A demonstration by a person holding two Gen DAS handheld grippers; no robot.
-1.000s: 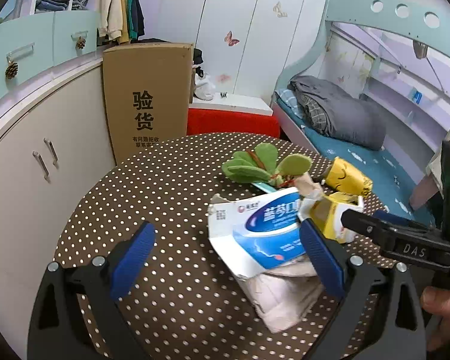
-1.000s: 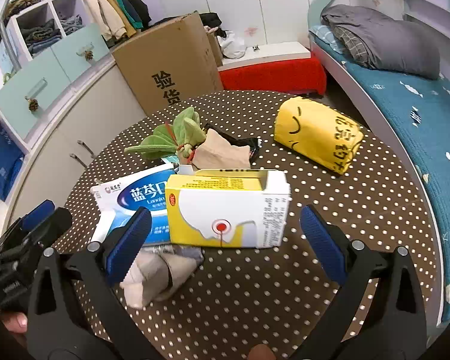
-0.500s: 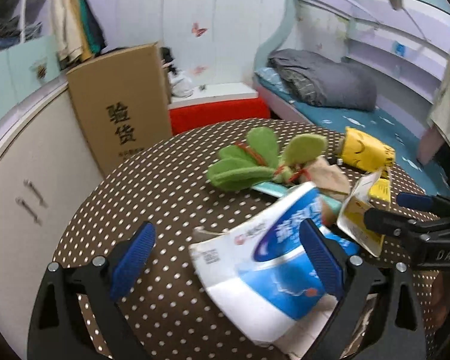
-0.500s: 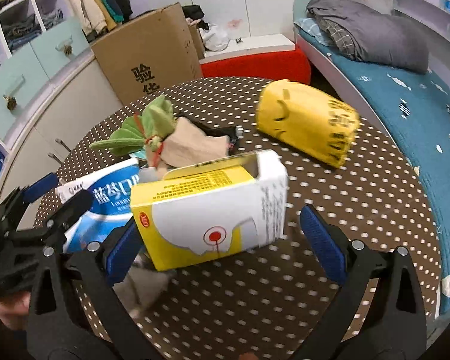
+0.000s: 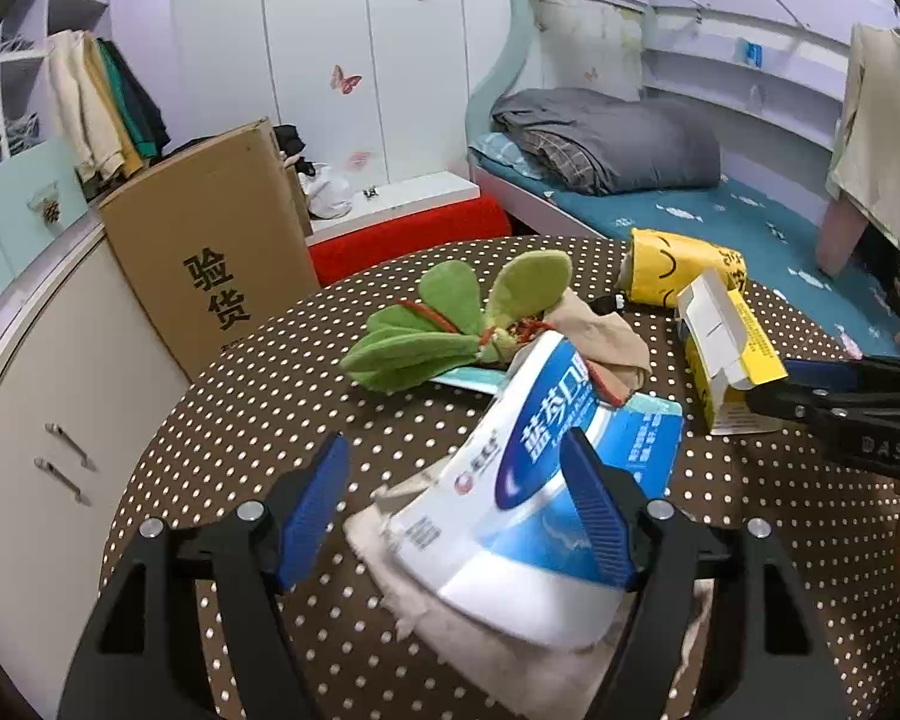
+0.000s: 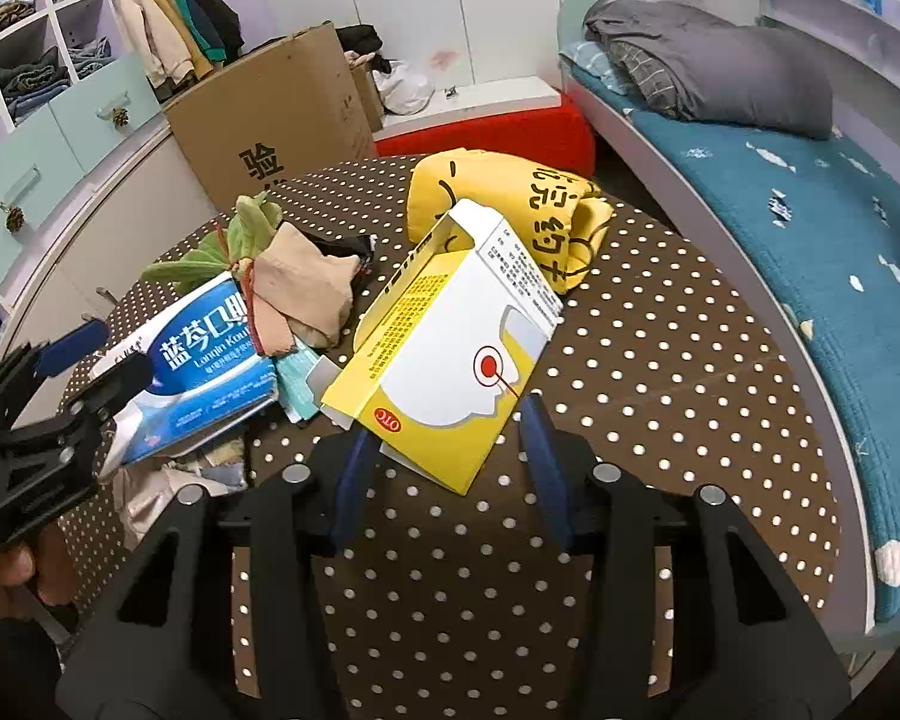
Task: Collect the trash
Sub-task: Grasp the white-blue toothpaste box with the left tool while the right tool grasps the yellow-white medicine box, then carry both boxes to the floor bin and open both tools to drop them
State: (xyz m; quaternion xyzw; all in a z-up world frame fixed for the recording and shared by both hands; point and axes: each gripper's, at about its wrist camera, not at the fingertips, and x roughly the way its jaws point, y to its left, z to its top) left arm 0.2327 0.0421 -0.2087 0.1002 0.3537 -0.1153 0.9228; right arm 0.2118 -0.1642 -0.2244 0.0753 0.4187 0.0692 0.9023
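My left gripper [image 5: 456, 498] is partly closed, its blue pads on either side of a flattened blue and white medicine box [image 5: 528, 480], which also shows in the right wrist view [image 6: 204, 366]. The box tilts up over a crumpled whitish cloth [image 5: 498, 630]. My right gripper [image 6: 444, 456] is shut on an opened yellow and white carton [image 6: 450, 360], held tilted above the dotted table; the carton also shows in the left wrist view [image 5: 720, 354].
On the brown polka-dot round table [image 6: 630, 420] lie a yellow smiley bag [image 6: 510, 198], a green leaf plush [image 5: 444, 324], a beige cloth [image 6: 300, 294] and a teal card. A cardboard box [image 5: 210, 240], cabinets and a bed [image 6: 810, 210] surround it.
Both grippers have narrowed around their boxes. The yellow carton and the blue box have tipped up off the table. The left view has swung to the right.
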